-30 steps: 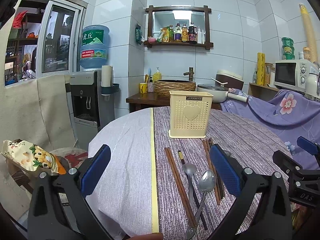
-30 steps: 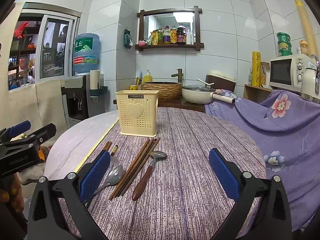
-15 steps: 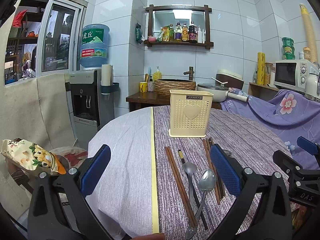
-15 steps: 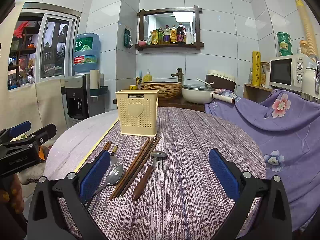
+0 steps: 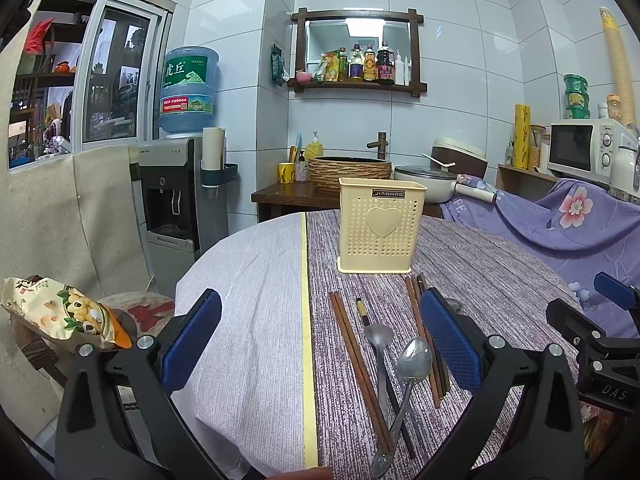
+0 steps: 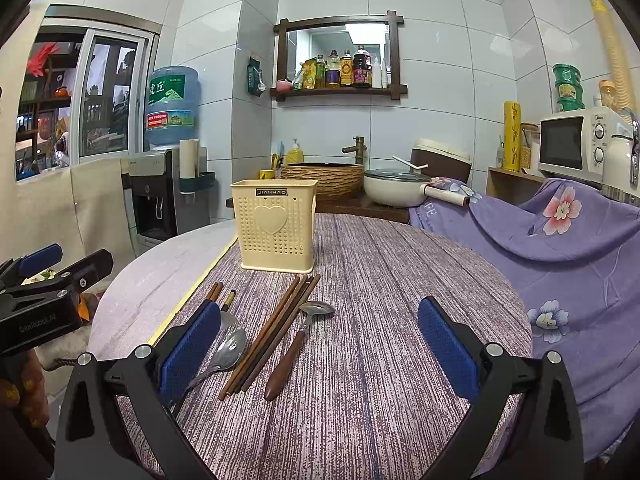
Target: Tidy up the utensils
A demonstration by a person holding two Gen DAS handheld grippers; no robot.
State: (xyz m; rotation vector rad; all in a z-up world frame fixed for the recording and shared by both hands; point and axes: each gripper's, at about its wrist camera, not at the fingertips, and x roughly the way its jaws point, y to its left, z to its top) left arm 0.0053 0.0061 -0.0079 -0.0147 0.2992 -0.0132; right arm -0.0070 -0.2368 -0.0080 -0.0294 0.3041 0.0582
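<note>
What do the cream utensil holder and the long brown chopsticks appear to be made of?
Utensil holder: likely matte moulded plastic, judging by its even holes and raised heart. Chopsticks: probably dark-stained wood, going by the brown, dull sticks, though the grain is unclear.

Holder [image 5: 380, 228] interior hidden

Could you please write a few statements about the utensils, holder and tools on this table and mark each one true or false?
1. The cream holder stands upright on the table. True.
2. The wooden-handled spoon is already inside the holder. False: it lies flat on the table.
3. The right tool is clamped on the chopsticks. False: it is open, holding nothing.
4. The left tool is open and empty. True.
5. Two metal spoons lie between chopstick pairs. True.
</note>
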